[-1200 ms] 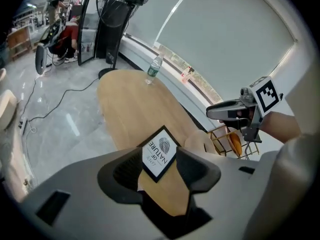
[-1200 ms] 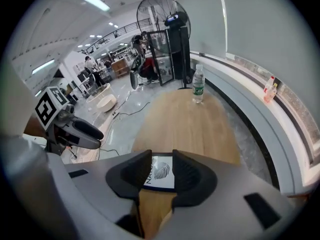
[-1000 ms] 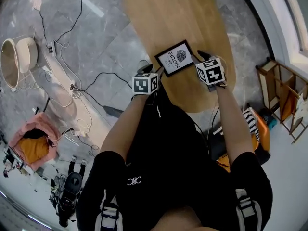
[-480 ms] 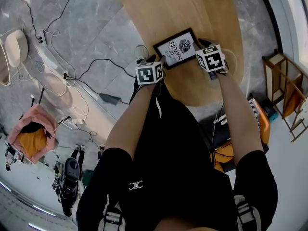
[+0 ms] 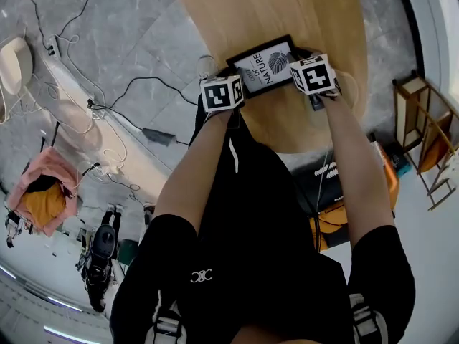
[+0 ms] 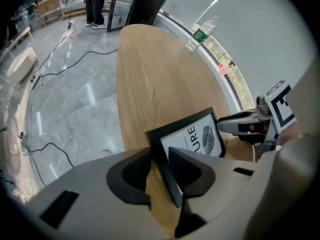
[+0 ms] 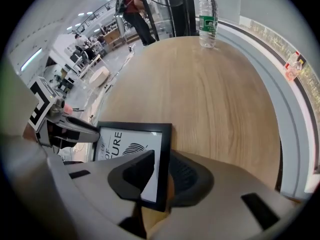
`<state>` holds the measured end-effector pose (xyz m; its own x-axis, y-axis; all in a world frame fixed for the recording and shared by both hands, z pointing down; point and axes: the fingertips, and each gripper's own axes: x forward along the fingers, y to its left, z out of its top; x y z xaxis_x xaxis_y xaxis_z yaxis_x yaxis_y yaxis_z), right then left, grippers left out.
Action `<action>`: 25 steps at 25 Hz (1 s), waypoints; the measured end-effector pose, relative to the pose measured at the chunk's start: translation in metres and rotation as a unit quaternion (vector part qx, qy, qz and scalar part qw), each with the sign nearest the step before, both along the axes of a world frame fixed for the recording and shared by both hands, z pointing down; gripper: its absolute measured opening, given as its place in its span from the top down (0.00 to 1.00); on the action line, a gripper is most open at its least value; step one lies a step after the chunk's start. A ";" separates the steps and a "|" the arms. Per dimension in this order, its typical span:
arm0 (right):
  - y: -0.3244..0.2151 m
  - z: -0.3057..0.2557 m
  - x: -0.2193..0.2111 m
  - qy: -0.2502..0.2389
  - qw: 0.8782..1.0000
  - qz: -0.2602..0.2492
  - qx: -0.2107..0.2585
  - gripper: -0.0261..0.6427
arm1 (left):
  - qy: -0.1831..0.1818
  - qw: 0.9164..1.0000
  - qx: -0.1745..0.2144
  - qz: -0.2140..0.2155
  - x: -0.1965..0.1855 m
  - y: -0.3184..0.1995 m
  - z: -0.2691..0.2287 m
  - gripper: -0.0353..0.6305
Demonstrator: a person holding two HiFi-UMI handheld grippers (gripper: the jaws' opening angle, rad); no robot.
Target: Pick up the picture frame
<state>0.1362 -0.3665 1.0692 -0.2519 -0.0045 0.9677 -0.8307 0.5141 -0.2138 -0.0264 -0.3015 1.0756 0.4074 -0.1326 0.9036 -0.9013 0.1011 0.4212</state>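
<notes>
On a wooden desk [image 5: 287,6], near the edge closest to the person, a picture frame [image 5: 267,64] is sitting, seemingly propped and leaning back. The left gripper [image 6: 159,166] is straddling the frame's left edge. Its fingers [image 6: 132,174] are closing, with a gap still showing on one side. The right gripper [image 7: 162,176] is straddling the right edge the same way, its fingers also closing and not yet pressing. Taking both sides probably keeps the frame level for lifting. The frame is a slim black rectangle around a white print, with dark lettering on the left and a leaf-like pattern on the right.
</notes>
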 end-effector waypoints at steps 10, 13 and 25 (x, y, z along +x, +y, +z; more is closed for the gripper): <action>-0.004 -0.004 0.002 0.032 0.999 0.028 -0.012 0.83 | 0.000 1.000 -0.015 -0.011 -0.007 -0.006 -0.007 0.79; -0.006 -0.036 0.002 0.013 0.997 0.066 0.023 0.83 | -0.009 1.000 0.022 0.008 -0.010 -0.020 -0.037 0.80; -0.008 -0.258 0.029 -0.031 0.964 0.195 0.178 0.83 | -0.042 0.971 0.206 0.110 0.008 -0.072 -0.259 0.82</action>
